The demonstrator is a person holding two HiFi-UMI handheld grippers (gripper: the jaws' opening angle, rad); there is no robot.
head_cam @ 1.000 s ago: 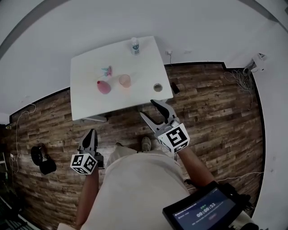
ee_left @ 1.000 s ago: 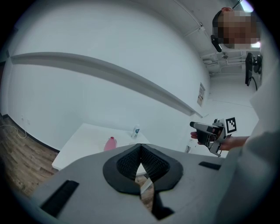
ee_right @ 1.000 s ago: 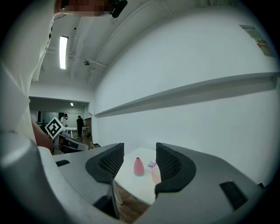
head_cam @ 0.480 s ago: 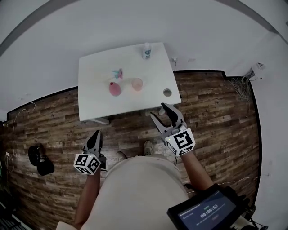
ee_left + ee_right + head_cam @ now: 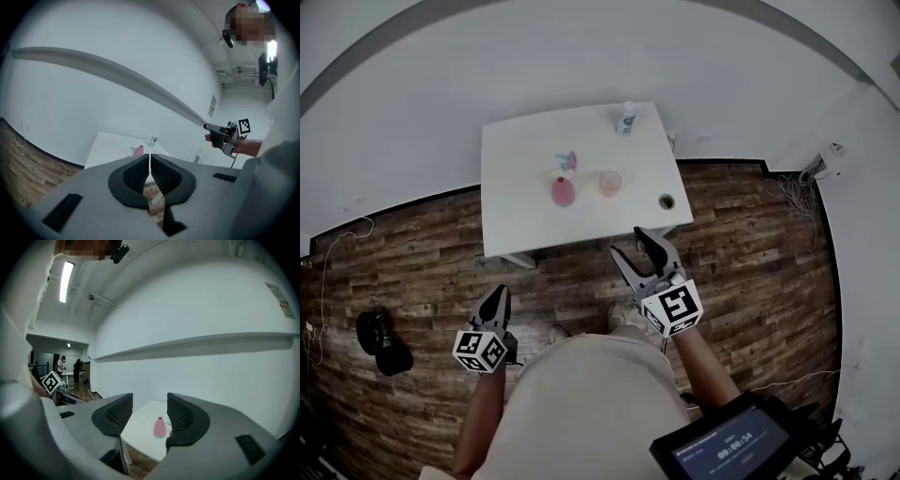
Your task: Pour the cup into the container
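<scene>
Left gripper (image 5: 495, 302) stays fully closed and empty. On the white table (image 5: 516, 225), the pink vase-shaped container (image 5: 562, 192) and translucent cup (image 5: 610, 183) now sit nearer (approach under way). Right gripper (image 5: 633, 246) is half-open and empty, so nothing is grasped yet.

left gripper (image 5: 149, 159): jaws together, empty | white table (image 5: 108, 144) ahead: pink container (image 5: 138, 150), bottle (image 5: 153, 139) | right gripper (image 5: 210, 127) at right

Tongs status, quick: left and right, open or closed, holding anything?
Left tongs: closed, nothing between them.
Right tongs: open, holding nothing.
</scene>
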